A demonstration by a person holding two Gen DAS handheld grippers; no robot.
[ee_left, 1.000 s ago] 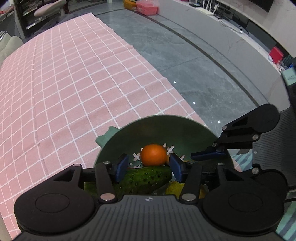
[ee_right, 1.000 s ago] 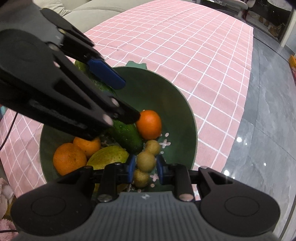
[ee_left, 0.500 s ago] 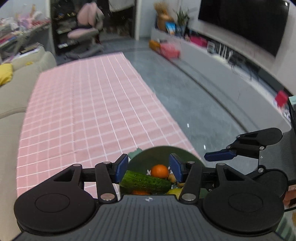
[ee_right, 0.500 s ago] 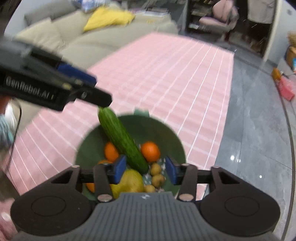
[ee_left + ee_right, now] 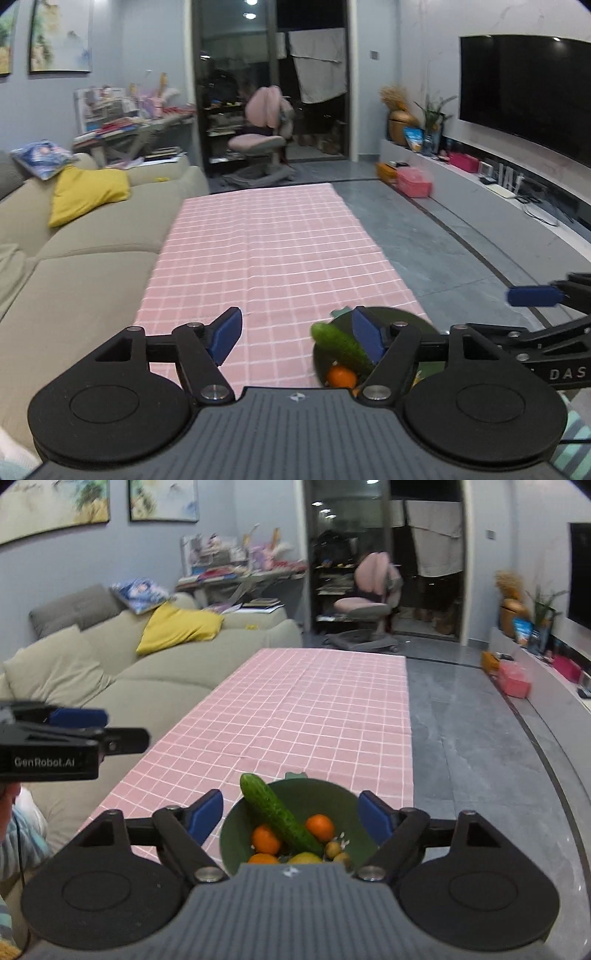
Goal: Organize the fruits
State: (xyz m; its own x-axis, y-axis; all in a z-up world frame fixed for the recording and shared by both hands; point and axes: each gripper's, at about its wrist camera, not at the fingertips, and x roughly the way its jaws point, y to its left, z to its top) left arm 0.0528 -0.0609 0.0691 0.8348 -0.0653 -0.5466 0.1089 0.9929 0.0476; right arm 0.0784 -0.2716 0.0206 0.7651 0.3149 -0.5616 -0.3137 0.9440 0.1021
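While my left jaws [image 5: 295, 334] and right jaws [image 5: 291, 814] spread wider, gripping nothing, the cucumber [image 5: 280, 814] leans in the bowl [image 5: 332, 797] at the table's [image 5: 295, 709] near edge.

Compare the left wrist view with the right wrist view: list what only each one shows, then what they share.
Only the left wrist view shows the large black wall-mounted television in full and the right gripper side-on at the right edge.

Only the right wrist view shows the small brownish round fruits, the yellow fruit in the bowl, and the left gripper at the left edge.

Both show the round dark green bowl, the long green cucumber leaning on its rim, an orange tangerine, the pink checked tablecloth and the beige sofa. Both grippers' jaws are opening, empty.
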